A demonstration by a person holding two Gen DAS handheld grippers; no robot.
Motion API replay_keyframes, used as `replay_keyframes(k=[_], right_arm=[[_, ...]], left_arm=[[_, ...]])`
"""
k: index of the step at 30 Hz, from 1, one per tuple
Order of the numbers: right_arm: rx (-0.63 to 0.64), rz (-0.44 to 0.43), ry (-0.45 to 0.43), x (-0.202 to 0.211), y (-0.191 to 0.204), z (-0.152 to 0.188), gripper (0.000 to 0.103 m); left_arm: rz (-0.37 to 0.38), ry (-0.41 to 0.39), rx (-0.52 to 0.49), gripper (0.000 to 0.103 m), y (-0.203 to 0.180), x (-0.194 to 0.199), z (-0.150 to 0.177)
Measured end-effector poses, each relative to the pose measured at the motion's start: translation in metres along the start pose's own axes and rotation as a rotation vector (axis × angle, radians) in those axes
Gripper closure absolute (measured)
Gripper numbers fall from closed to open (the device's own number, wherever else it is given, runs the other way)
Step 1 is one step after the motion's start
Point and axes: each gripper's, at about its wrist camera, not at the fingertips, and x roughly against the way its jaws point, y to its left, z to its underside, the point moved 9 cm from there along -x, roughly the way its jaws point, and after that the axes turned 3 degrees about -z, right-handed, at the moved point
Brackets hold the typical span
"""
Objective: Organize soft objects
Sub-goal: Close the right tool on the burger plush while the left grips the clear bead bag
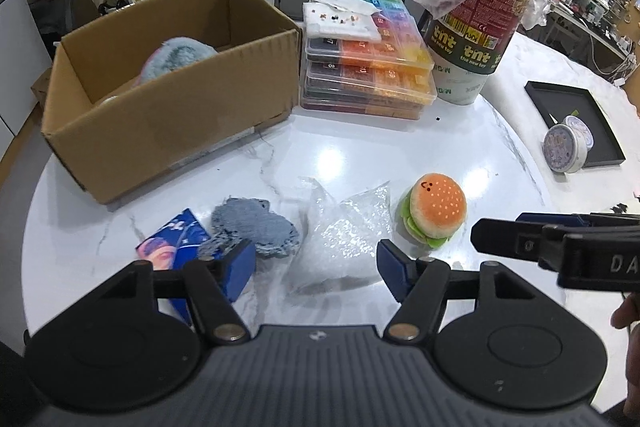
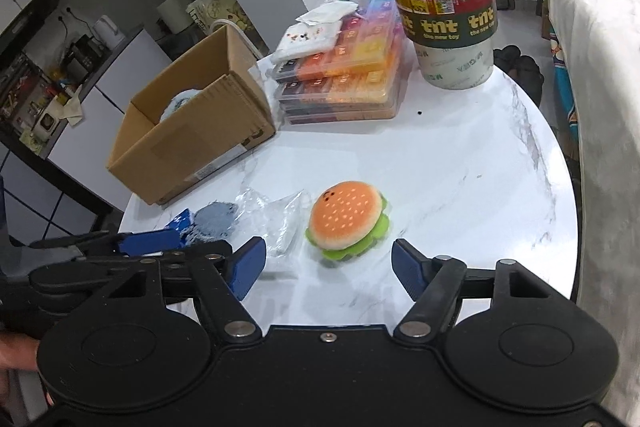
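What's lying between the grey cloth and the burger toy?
A clear plastic bag lies between the grey cloth and the burger toy; the left wrist view shows it best.

White marble-look round table (image 1: 460,155) carries cardboard box (image 1: 168,123), stacked bead cases (image 1: 368,87), tall tub (image 1: 468,39), black tray (image 1: 576,119), burger plush (image 1: 434,209), clear bag (image 1: 344,239), grey cloth (image 1: 256,223), blue packet (image 1: 176,243).

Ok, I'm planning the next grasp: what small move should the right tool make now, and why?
Probably ease the right tool forward and down over the burger plush. Its jaws stand open and empty, the plush lies just ahead between them, untouched on the table, and the cardboard box waits beyond.
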Motion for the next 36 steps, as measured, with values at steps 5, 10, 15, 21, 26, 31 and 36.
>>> replay_keyframes(k=[5,10,15,21,26,31,36], right_arm=[[0.014,0.009,0.014,-0.005,-0.006,-0.004,0.034],[0.007,0.011,0.025,-0.010,-0.014,-0.006,0.034],[0.009,0.012,0.033,-0.015,-0.014,-0.006,0.034],[0.021,0.017,0.037,-0.021,-0.009,-0.007,0.034],[0.020,0.037,0.031,-0.024,-0.007,-0.011,0.034],[0.035,0.071,0.035,-0.029,-0.003,-0.014,0.033],[0.045,0.097,0.046,-0.035,0.001,-0.017,0.031]], left_arm=[[-0.007,0.007,0.010,0.037,-0.006,-0.014,0.002],[-0.005,0.009,0.010,0.036,-0.012,-0.023,0.004],[0.002,0.007,0.009,0.037,-0.019,-0.031,0.002],[0.019,0.010,0.040,0.077,-0.018,-0.025,-0.001],[0.023,0.008,0.056,0.080,-0.009,-0.013,-0.003],[0.022,0.002,0.077,0.080,0.002,-0.003,-0.006],[0.032,-0.008,0.085,0.080,0.011,0.007,-0.009]])
